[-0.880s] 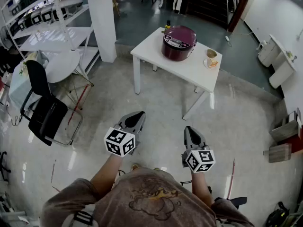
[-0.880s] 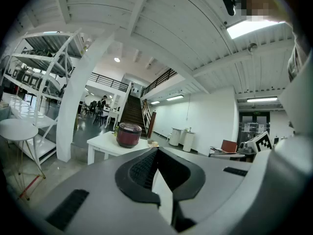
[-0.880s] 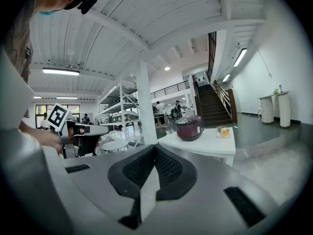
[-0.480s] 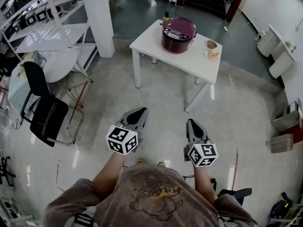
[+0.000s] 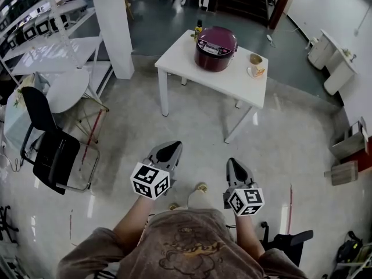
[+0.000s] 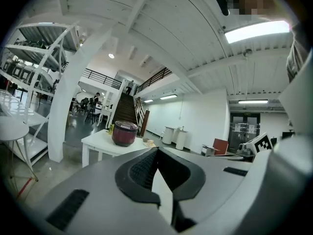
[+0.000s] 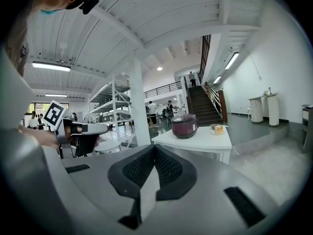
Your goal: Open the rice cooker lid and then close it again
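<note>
The maroon rice cooker (image 5: 216, 48) stands with its lid down on a white table (image 5: 232, 85), far ahead of me across the floor. It also shows small in the left gripper view (image 6: 125, 132) and in the right gripper view (image 7: 184, 126). My left gripper (image 5: 169, 150) and right gripper (image 5: 233, 165) are held side by side in front of the person's body, well short of the table. Both point toward it. The left gripper (image 6: 156, 151) has its jaws together with nothing between them. The right gripper (image 7: 155, 148) is shut and empty too.
A cup and a small plate (image 5: 256, 68) sit on the table right of the cooker, and a bottle (image 5: 199, 28) behind it. A white pillar (image 5: 113, 28), shelving (image 5: 40, 22), a round table (image 5: 68, 89) and a black chair (image 5: 55, 156) stand at the left. Boxes (image 5: 347, 156) lie at the right.
The head view has shifted a little as the person steps; a foot now shows between the grippers. Both grippers stay shut and in about the same place before the body.
</note>
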Motion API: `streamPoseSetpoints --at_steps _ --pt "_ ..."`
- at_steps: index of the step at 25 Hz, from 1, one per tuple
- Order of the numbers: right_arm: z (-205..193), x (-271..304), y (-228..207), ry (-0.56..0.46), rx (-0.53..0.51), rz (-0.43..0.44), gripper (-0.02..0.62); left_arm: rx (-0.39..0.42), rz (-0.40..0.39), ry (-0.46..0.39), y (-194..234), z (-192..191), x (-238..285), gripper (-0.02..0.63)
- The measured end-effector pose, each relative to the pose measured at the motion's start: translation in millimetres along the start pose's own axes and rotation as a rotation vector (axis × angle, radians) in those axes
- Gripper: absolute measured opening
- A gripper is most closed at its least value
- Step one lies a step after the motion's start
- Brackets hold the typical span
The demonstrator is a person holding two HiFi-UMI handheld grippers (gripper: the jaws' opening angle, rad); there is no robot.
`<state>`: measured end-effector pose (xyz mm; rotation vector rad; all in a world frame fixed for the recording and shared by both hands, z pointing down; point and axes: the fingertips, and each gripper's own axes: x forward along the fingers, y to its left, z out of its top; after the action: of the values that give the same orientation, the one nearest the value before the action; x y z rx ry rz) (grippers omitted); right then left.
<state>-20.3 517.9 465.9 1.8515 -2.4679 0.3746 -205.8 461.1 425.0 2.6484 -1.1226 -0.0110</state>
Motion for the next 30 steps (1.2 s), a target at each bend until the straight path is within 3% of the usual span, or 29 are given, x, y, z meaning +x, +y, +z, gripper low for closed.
streamPoseSetpoints --at_steps 14,30 --pt "13.1 72.0 -28.1 -0.016 0.005 0.02 0.002 -0.023 0.004 -0.024 40.9 15.2 63.1 0.021" --pt "54.1 216.1 -110.7 -0.002 0.026 0.079 0.002 -0.048 0.035 -0.023 107.6 51.9 205.6 0.021"
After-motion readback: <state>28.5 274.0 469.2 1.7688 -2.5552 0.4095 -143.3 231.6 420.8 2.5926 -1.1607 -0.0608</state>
